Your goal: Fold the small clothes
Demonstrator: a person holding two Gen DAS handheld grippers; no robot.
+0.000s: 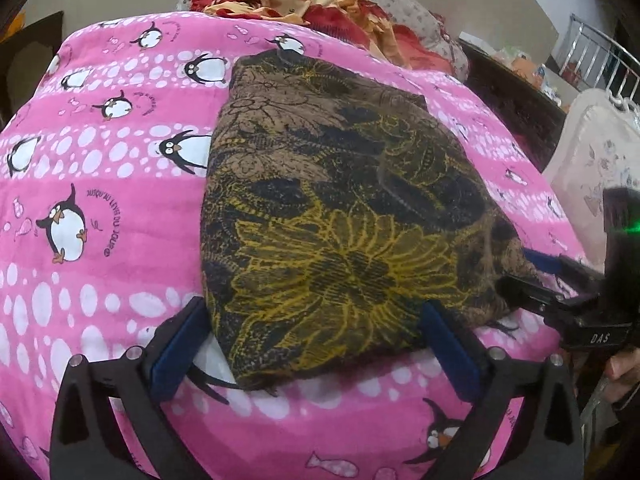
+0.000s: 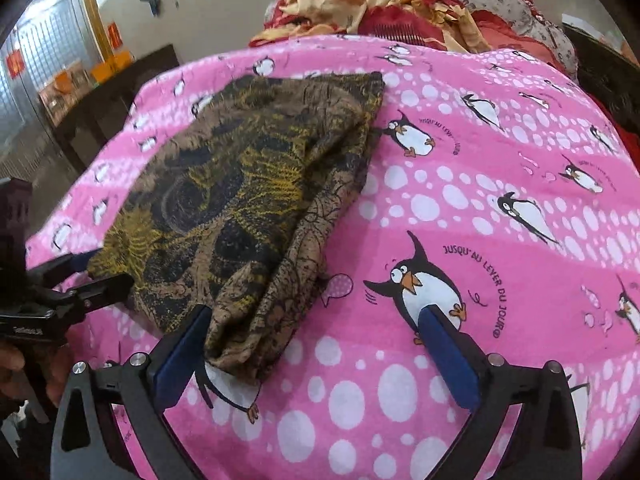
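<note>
Brown, black and yellow floral-print folded garment [image 1: 340,216], lying on pink penguin-print bedsheet [image 1: 100,184]; left gripper [image 1: 316,344] and right gripper [image 2: 316,344] both wide open, holding nothing; risk: a jaw pinching sheet with cloth, or dragging the fold apart.

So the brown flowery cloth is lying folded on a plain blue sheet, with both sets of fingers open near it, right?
Not quite: the sheet is pink with penguins, not plain blue, as the right wrist view shows. The brown flowery cloth does lie folded on it, with both sets of fingers open near it.
</note>
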